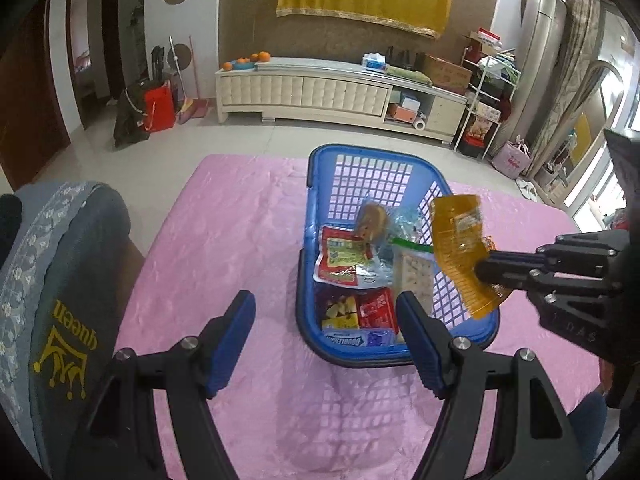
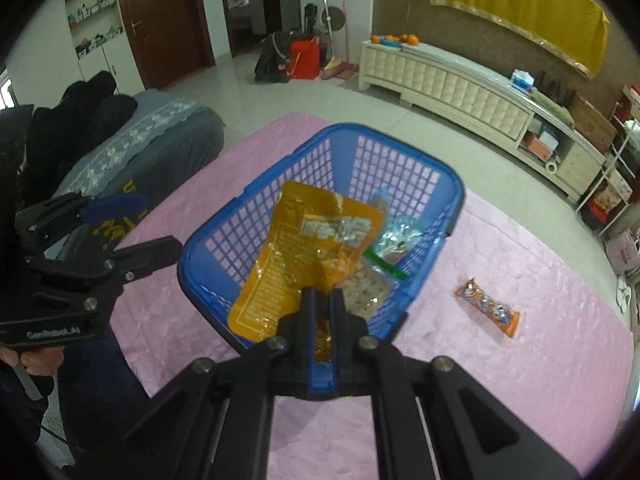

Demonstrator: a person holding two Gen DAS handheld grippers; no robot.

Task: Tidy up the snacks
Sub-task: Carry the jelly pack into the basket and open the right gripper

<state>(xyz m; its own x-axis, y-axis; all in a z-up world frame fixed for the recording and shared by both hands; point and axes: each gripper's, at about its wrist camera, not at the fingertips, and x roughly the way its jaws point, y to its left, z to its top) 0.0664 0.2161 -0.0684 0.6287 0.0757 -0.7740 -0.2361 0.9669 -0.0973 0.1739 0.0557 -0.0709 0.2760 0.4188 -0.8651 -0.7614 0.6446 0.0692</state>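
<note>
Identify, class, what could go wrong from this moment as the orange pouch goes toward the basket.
1. The right gripper pinches only a corner of the orange pouch, so it may slip early.
2. Hanging near the blue basket rim, it could land outside.
3. The orange bar on the pink cloth may be forgotten.

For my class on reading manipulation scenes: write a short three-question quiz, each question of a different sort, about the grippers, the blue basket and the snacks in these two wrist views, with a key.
1. True or false: the left gripper is shut on a snack.
2. Multiple choice: the orange packet gripped by the right gripper is (A) lying flat on the pink cloth, (B) held up over the blue basket, (C) on the floor.
3. Fill in: one snack outside the basket, the orange wrapped bar, lies on the ____.

Key: 1 false, its fingers are apart and hold nothing. 2 B. 3 pink cloth.
</note>
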